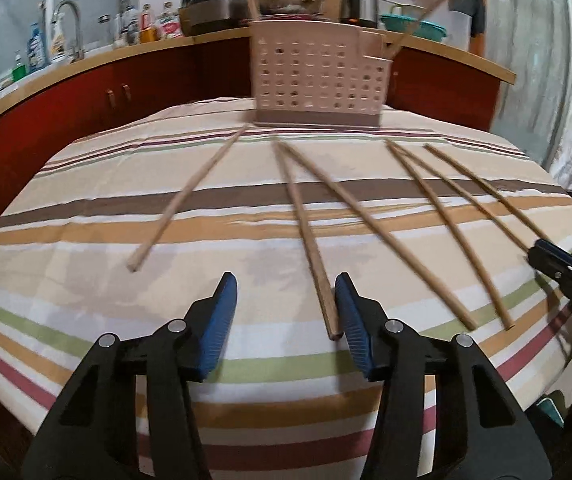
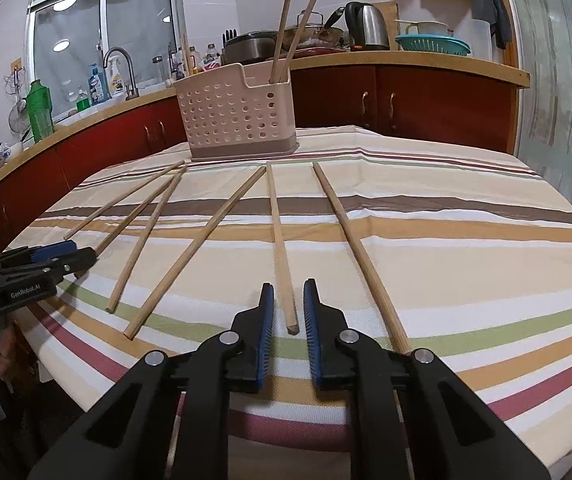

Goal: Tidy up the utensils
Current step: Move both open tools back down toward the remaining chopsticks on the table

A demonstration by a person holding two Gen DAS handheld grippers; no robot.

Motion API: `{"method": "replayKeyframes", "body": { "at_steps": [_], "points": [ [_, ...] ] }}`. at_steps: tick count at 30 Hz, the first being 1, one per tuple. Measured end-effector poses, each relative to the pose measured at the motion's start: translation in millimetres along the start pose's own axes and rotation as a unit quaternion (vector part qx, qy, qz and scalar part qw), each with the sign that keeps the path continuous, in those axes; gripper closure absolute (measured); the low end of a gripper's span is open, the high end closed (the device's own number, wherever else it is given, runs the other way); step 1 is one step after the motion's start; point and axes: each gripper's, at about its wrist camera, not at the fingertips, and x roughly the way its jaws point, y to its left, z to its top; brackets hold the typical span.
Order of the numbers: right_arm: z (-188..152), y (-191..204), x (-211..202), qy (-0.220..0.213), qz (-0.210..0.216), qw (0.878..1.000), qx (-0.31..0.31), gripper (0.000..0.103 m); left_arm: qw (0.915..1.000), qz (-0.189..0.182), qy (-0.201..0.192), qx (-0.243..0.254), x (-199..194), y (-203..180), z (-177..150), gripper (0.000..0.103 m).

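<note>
Several wooden chopsticks lie spread on the striped tablecloth. A beige perforated utensil holder stands at the table's far side with two chopsticks upright in its right compartment; it also shows in the left wrist view. My left gripper is open, and the near end of one chopstick lies just inside its right finger. My right gripper is open part-way, its fingers on either side of the near end of another chopstick. A further chopstick lies just to its right.
A wooden counter over red cabinets curves behind the table, carrying a faucet, bottles, a kettle, pans and a teal colander. The right gripper shows at the right edge of the left wrist view; the left gripper shows at the left of the right wrist view.
</note>
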Motion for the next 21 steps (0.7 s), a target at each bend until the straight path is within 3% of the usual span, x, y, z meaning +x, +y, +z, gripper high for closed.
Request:
{"method": "replayKeyframes", "body": {
  "at_steps": [5,10,19,21],
  "points": [
    [-0.7,3.2,0.1,0.0,0.003,1.0,-0.006,0.089,1.0,-0.003,-0.004,0.001,-2.3,4.4,-2.7,0.054],
    [-1.9,7.1,-0.8,0.001,0.005,1.0,-0.01,0.096,0.9995,-0.023,-0.014,0.018,-4.2,-1.0,-5.6,0.073],
    [-1.6,7.7,-2.7,0.001,0.007,1.0,-0.011,0.096,0.9993,-0.027,-0.019,0.02,-5.3,-1.4,-7.1,0.073],
    [-0.9,8.6,-3.6,-0.001,0.007,1.0,-0.011,0.096,0.999,-0.032,-0.019,0.022,-5.5,-1.5,-7.2,0.08]
  ]
}}
